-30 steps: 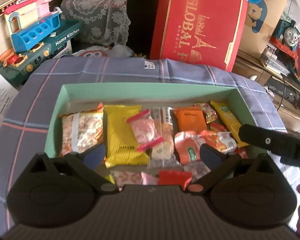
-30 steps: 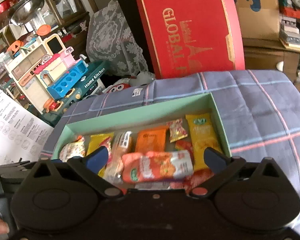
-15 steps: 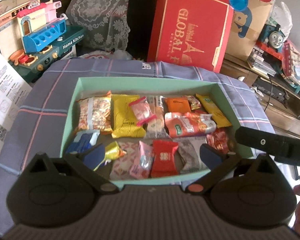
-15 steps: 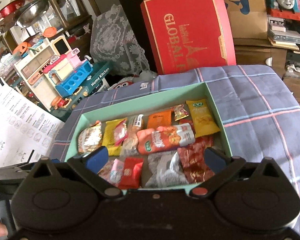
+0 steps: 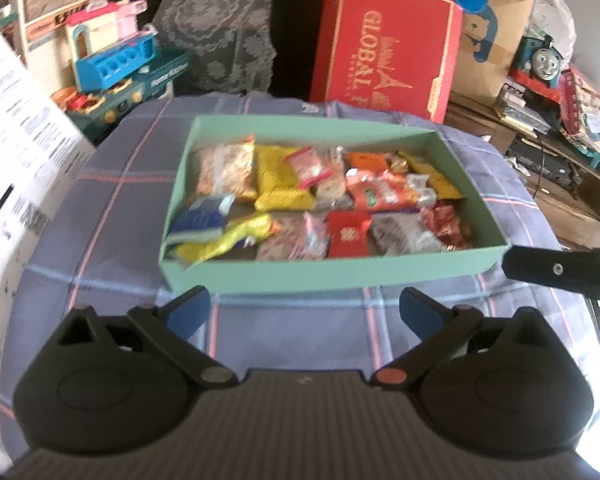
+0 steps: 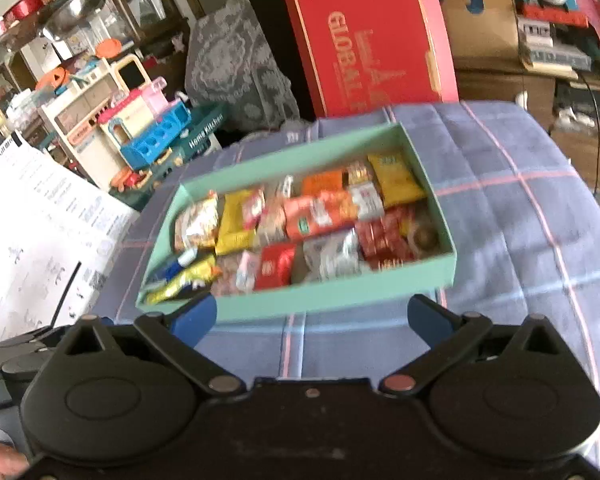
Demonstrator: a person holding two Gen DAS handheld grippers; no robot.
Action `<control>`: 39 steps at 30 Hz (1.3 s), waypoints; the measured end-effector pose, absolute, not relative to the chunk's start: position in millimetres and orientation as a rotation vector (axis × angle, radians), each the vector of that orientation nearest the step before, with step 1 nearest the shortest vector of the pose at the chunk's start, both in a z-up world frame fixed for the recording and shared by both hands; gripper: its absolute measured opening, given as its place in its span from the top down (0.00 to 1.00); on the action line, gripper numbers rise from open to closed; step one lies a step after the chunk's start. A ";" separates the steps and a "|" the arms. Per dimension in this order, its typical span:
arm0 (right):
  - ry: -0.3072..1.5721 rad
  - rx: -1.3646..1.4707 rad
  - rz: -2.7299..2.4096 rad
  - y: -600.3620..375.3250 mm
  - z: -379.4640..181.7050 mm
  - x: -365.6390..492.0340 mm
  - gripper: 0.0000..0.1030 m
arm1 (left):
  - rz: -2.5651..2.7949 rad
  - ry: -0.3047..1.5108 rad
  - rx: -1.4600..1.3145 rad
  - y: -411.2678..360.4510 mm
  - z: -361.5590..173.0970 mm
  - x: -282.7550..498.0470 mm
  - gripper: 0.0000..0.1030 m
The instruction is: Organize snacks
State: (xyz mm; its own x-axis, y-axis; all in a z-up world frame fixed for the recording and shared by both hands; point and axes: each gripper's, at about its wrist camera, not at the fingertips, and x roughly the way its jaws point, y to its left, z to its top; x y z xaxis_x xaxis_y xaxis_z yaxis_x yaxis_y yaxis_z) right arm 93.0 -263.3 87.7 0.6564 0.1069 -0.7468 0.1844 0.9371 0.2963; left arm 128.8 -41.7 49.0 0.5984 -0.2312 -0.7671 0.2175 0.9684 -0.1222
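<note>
Both grippers are released and carry nothing: the left gripper [image 5: 305, 306] hangs with its blue-padded fingers spread wide over the bare checked cloth just near of the box, and the right gripper [image 6: 311, 316] stands the same way, its left fingertip [image 6: 194, 314] overlapping the near left corner of the box in its own view, though whether it touches the wall cannot be told. The green box [image 5: 340, 270] sits on the cloth-covered table [image 5: 112, 216], and all the snacks in sight lie inside it in two rough rows: a speckled packet [image 5: 226, 172] at far left, a yellow packet [image 5: 282, 180] beside it, an orange-red packet [image 5: 384, 194] toward the far right, a red packet [image 5: 348, 234] in the near row, and a crumpled yellow wrapper [image 5: 224, 240] at near left. No packet shows on the cloth outside the box, so the gathering looks finished or nearly so; what may be left is neatening, since several packets overlap and lie askew. Both views are blurred, so labels and small sweets cannot be read. The near wall hides the lower edge of the near row, the gripper bodies cover the closest cloth, and the table edges fall outside the frame, so a stray snack there cannot be ruled out.
</note>
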 end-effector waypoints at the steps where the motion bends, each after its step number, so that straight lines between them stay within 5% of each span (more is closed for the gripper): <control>1: 0.871 0.368 -0.048 -262.4 84.7 89.7 0.00 | -0.262 0.902 -0.029 -38.4 45.6 126.5 0.00; 39: 1.004 0.320 -0.054 -252.7 53.2 85.3 0.00 | -0.104 0.963 0.067 -15.8 17.4 122.0 0.00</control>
State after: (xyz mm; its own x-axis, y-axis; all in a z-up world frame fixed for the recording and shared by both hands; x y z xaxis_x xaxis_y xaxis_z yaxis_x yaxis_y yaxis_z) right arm 85.3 -252.7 53.2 0.5401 0.1015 -0.8355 0.1912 0.9519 0.2392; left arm 122.0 -15.8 17.4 0.5663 -0.0583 -0.8222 0.1182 0.9929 0.0111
